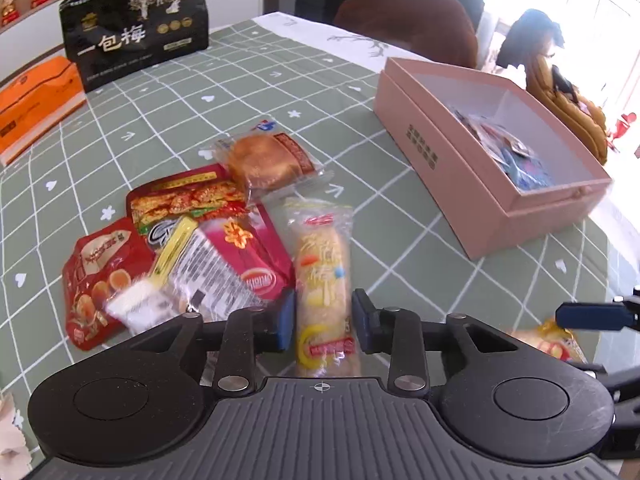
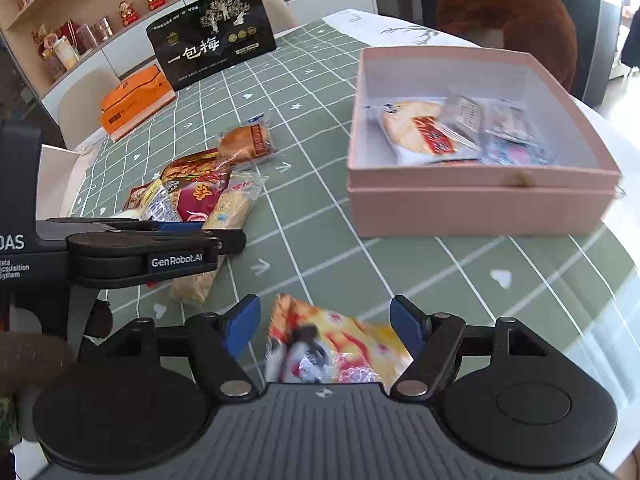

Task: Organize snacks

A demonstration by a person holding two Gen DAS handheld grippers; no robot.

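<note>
In the left wrist view my left gripper (image 1: pixel 324 320) is shut on a long clear packet of pale crackers (image 1: pixel 322 264) that lies at the right edge of a snack pile on the green checked tablecloth. The pile holds a bun packet (image 1: pixel 264 160), a red packet (image 1: pixel 92 280) and several more. My right gripper (image 2: pixel 325 326) stands open over a yellow-orange snack packet (image 2: pixel 340 344), which lies between its blue pads; I see no pad pressing on it. The pink box (image 2: pixel 480 208) to the right holds several packets.
A black stand-up bag (image 1: pixel 136 28) and an orange carton (image 1: pixel 36 108) stand at the table's far left. A brown chair back (image 2: pixel 512 12) rises behind the box. Green cloth (image 2: pixel 320 200) shows between pile and box. The left gripper's body (image 2: pixel 160 248) crosses the right view's left side.
</note>
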